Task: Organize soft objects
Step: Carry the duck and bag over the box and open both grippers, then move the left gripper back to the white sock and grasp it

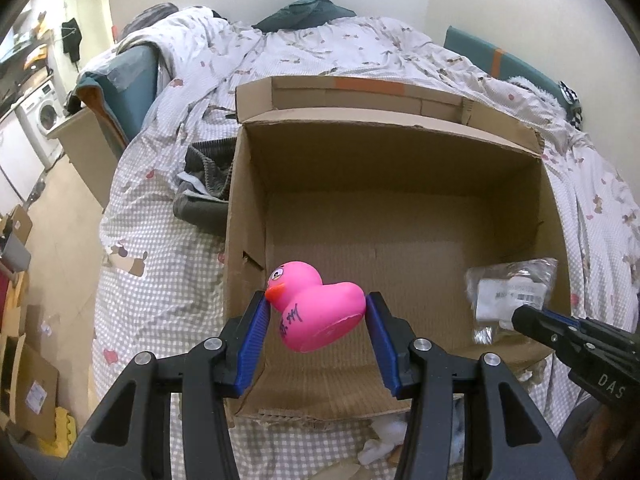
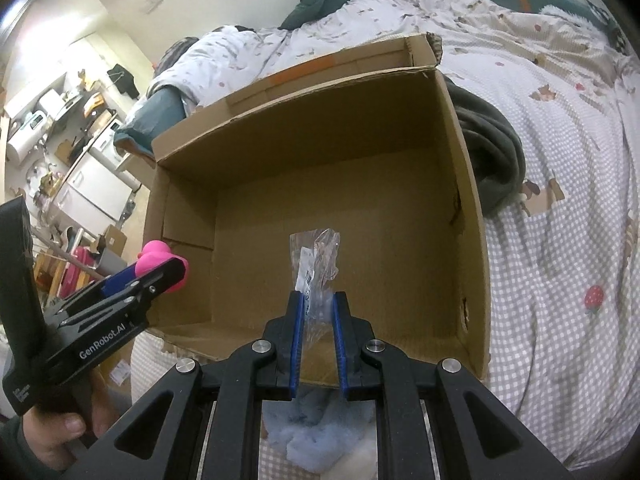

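My left gripper [image 1: 316, 308] is shut on a pink rubber duck [image 1: 316, 312] with an orange beak, held over the near left corner of an open cardboard box [image 1: 384, 128]. The duck [image 2: 176, 272] and left gripper [image 2: 160, 272] also show at the left of the right wrist view. My right gripper [image 2: 318, 300] is shut on a clear plastic bag [image 2: 316, 264] with a white label, held above the box [image 2: 320, 92] interior. In the left wrist view the bag [image 1: 508, 296] hangs at the right from the right gripper [image 1: 524, 318].
The box stands on a bed with a checked, patterned cover [image 1: 160, 240]. Dark grey clothing [image 1: 204, 188] lies against the box's side. Pale blue fluffy fabric [image 2: 316, 436] lies below the right gripper. Boxes and appliances crowd the floor [image 1: 36, 240] left of the bed.
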Available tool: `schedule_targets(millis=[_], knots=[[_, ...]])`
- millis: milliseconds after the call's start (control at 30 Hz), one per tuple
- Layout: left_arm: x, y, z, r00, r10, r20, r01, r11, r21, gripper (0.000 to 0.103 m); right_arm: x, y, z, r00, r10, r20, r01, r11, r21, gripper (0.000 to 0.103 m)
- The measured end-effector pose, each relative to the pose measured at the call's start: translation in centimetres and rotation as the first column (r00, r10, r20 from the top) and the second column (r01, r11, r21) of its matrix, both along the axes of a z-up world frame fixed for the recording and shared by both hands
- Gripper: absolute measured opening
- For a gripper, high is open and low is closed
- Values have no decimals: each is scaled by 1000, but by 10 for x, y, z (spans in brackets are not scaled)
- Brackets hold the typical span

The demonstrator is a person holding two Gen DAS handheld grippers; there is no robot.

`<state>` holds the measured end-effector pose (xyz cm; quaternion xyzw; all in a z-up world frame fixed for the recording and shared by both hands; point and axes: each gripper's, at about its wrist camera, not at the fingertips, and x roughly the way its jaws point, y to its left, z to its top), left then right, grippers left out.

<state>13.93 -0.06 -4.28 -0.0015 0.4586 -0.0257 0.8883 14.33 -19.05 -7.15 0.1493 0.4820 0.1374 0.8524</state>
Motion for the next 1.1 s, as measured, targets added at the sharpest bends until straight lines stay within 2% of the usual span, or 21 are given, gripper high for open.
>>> schedule_targets(millis=[300,367,400,433,500,533,567,1100], knots=[[-2,4,-2,1000,14,-15,-14,1000,1,46,-2,-1,0,1000,-9,1,9,1000,4,17],[-3,3,-2,1000,8,-19,-8,1000,3,54,-2,-3,0,1000,-14,-4,14,1000,16,18],[-3,2,-2,1000,4,-22,-4,1000,0,66,-2,-5,1,1000,-17,-7,17,1000,21,19],[-4,1,-2,1000,-1,-21,1,1000,-6,74,-1,-6,1,1000,-22,-7,22,999,23,27],[-4,-1,-1,1000,-9,-19,9,1000,-17,76,-1,-9,2,999,-34,-2,34,999,30,57],[-5,-2,-1,1000,-16,-23,16,1000,-23,76,-2,-11,3,999,-45,5,45,998,37,82],[-5,-3,-1,999,-21,-27,20,999,-26,76,-3,-14,5,998,-65,17,64,997,38,87],[-3,2,-1,1000,8,-28,-8,1000,-8,76,-3,-23,5,995,-97,9,97,995,26,87]])
